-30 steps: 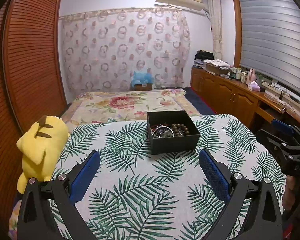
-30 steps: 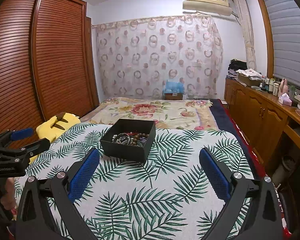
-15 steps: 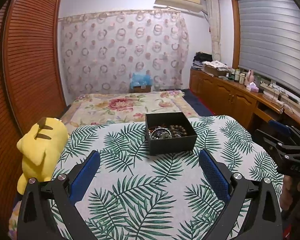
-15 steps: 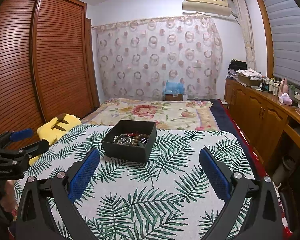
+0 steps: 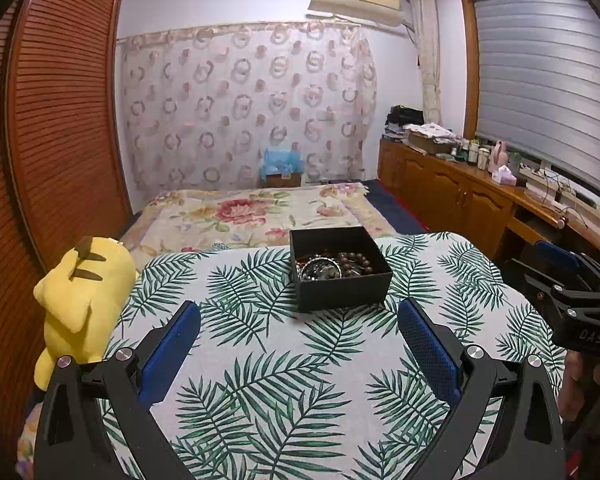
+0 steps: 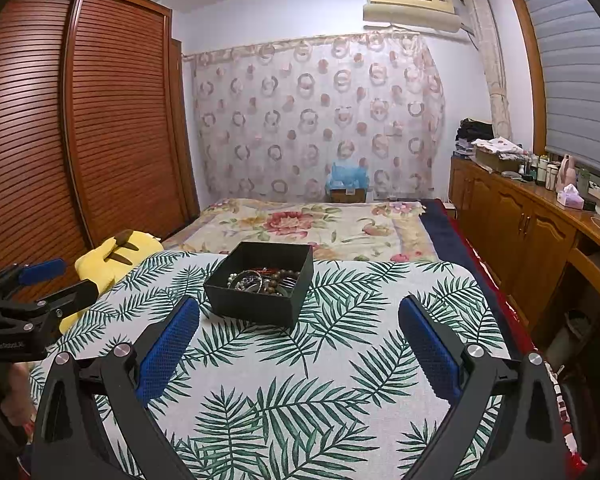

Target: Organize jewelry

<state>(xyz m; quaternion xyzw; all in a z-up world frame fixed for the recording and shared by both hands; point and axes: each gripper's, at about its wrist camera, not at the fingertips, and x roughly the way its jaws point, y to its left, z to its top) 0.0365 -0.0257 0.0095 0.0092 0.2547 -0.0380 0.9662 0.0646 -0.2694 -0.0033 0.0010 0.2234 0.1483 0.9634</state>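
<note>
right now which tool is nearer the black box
Hard to call; about even. The left tool sits just short of the box, box slightly to its right. The right tool sits just short too, box slightly to its left. Both open.

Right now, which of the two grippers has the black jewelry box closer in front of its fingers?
The left gripper: the black jewelry box sits just beyond and between its blue fingertips. From the right gripper the box lies off toward its left finger.
</note>
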